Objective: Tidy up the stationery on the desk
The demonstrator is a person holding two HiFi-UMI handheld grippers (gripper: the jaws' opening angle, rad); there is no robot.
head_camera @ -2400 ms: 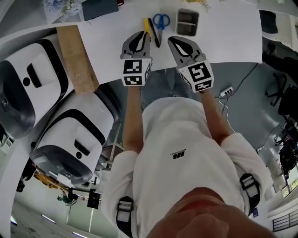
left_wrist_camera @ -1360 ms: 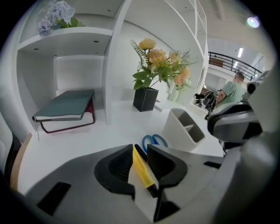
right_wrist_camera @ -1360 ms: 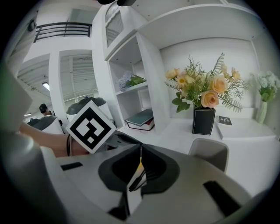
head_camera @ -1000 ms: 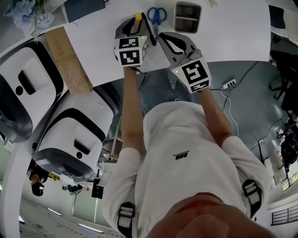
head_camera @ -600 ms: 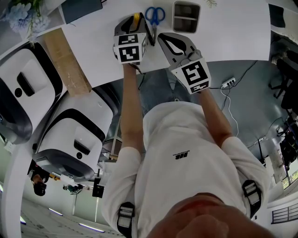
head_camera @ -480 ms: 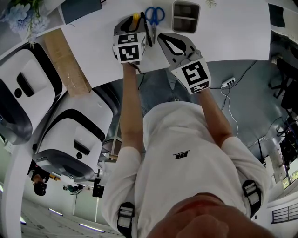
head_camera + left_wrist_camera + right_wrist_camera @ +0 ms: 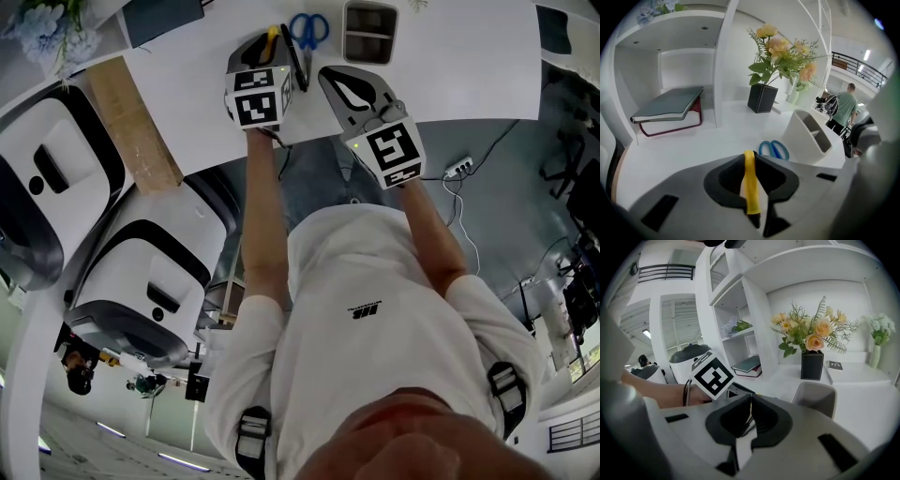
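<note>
Pinching a yellow pen (image 7: 750,187) between its jaws, the left hand-held gripper (image 7: 750,157) is held at the near part of the white bench (image 7: 450,66). The pen is clamped lengthwise along the jaws, with its dark end turned back toward the camera. Whether its far end touches the bench cannot be told.

Blue scissors (image 7: 774,149) are seen lying flat on the bench just beyond the left jaws. A grey pen holder (image 7: 811,136), divided into compartments, is set just to their right (it looks tilted in this wide-angle view). In the head view a black pen (image 7: 298,58) is seen on the bench, just beside the left hand-held gripper and between the two tools.

The right hand-held gripper (image 7: 750,399) is held to the right of the left one, apart from it, near the front edge of the bench. Its jaws are pressed together and nothing is gripped between them. From its own view the pen holder is seen ahead and to the right.

Further back, a dark notebook (image 7: 670,108) is propped at a slant in a shelf compartment. A black square vase of flowers (image 7: 762,97) is placed on the bench behind the scissors.
</note>
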